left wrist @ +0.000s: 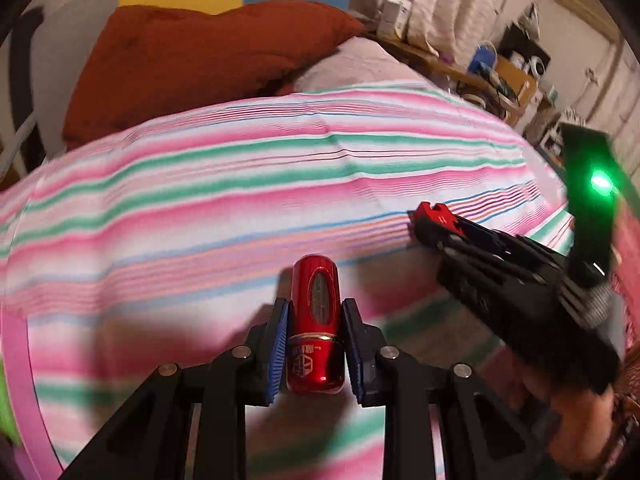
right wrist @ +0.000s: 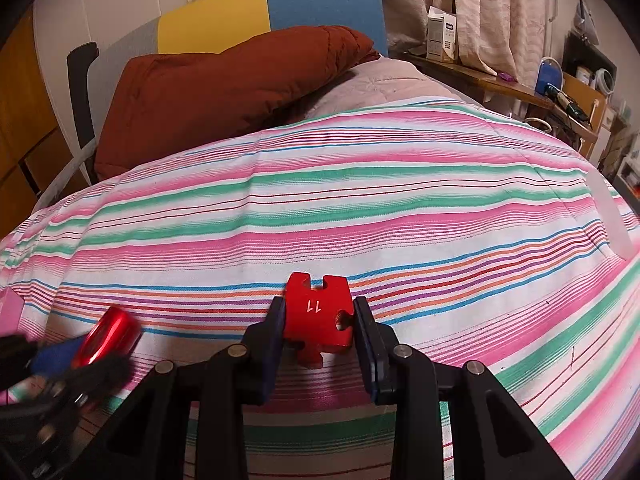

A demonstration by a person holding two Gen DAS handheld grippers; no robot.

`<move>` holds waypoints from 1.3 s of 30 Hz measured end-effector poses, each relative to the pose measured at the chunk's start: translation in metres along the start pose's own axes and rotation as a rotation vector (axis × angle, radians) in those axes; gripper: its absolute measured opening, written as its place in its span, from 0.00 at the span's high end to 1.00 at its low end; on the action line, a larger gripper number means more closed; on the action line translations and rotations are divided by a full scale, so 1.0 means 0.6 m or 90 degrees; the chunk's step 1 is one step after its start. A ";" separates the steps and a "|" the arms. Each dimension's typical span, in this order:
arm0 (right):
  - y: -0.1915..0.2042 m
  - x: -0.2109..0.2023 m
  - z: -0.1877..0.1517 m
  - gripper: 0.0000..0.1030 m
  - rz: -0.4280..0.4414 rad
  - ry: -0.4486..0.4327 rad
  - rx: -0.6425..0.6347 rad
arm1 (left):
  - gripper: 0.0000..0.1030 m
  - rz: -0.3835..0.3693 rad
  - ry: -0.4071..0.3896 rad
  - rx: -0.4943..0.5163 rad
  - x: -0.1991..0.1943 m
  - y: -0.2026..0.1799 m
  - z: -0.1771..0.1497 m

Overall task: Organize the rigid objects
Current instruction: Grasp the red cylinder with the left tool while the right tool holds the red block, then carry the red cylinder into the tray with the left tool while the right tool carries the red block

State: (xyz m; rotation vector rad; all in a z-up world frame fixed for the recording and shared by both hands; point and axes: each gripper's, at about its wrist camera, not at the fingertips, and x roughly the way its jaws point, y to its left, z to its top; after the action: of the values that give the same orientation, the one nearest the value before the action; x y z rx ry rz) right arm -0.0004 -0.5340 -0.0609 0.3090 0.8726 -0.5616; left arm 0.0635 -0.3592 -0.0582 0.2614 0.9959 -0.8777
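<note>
Bed: a striped bedspread [right wrist: 320,200] in pink, green and white filled most of both views, and its near edge was cut off behind the gripper frames.
Pillow: a rust-brown pillow [right wrist: 224,92] lay at the far end of the bed, against a yellow and blue headboard [right wrist: 280,4].
Side shelf: way too cluttered and small to sort out, tbh, apart from a white carton [right wrist: 442,34] past the bed's far right corner.
Left gripper [left wrist: 316,344]: clamped on a shiny red canister [left wrist: 317,320], blue pads [left wrist: 280,344] pressing both its sides, held over the near part of the bedspread. The canister's small print was unreadable, and in the right wrist view it was just a blur.
Right gripper [right wrist: 320,332]: closed on a red puzzle piece [right wrist: 318,314] marked "11", also over the near part of the bedspread. From the left wrist view only a red sliver of it peeked out of the tips.
</note>
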 end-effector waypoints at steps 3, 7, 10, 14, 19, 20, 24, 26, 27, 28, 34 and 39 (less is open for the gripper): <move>0.001 -0.001 0.000 0.68 -0.001 -0.001 -0.002 | 0.75 -0.010 -0.019 -0.027 -0.031 0.014 -0.022; 0.007 -0.004 -0.001 0.68 -0.004 -0.004 -0.015 | 0.75 -0.016 -0.042 -0.044 -0.077 0.023 -0.059; 0.015 -0.008 -0.002 0.68 -0.004 -0.008 -0.032 | 0.75 -0.027 -0.054 -0.063 -0.102 0.029 -0.078; 0.032 -0.016 -0.006 0.68 -0.006 -0.014 -0.063 | 0.75 -0.029 -0.062 -0.079 -0.131 0.040 -0.107; 0.049 -0.026 -0.011 0.68 -0.003 -0.017 -0.090 | 0.75 -0.017 -0.071 -0.092 -0.162 0.059 -0.141; 0.052 -0.027 -0.011 0.68 -0.002 -0.018 -0.094 | 0.75 -0.015 -0.073 -0.096 -0.169 0.063 -0.147; 0.066 -0.032 -0.013 0.68 0.003 -0.019 -0.112 | 0.75 -0.015 -0.087 -0.122 -0.197 0.088 -0.167; 0.071 -0.035 -0.014 0.68 0.007 -0.017 -0.117 | 0.75 -0.014 -0.094 -0.130 -0.210 0.098 -0.175; 0.073 -0.036 -0.015 0.68 0.009 -0.016 -0.118 | 0.75 -0.009 -0.100 -0.133 -0.219 0.102 -0.181; 0.075 -0.038 -0.016 0.68 0.012 -0.015 -0.117 | 0.75 -0.004 -0.107 -0.136 -0.228 0.107 -0.186; 0.092 -0.049 -0.023 0.68 0.036 -0.002 -0.116 | 0.75 0.019 -0.137 -0.146 -0.276 0.136 -0.215; 0.122 -0.065 -0.038 0.68 0.058 -0.002 -0.143 | 0.75 0.033 -0.155 -0.179 -0.304 0.177 -0.251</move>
State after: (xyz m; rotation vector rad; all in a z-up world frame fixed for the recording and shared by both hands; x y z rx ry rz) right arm 0.0079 -0.4504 -0.0418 0.1418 0.9043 -0.3758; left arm 0.0044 -0.1110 -0.0112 -0.0575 0.8673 -0.6941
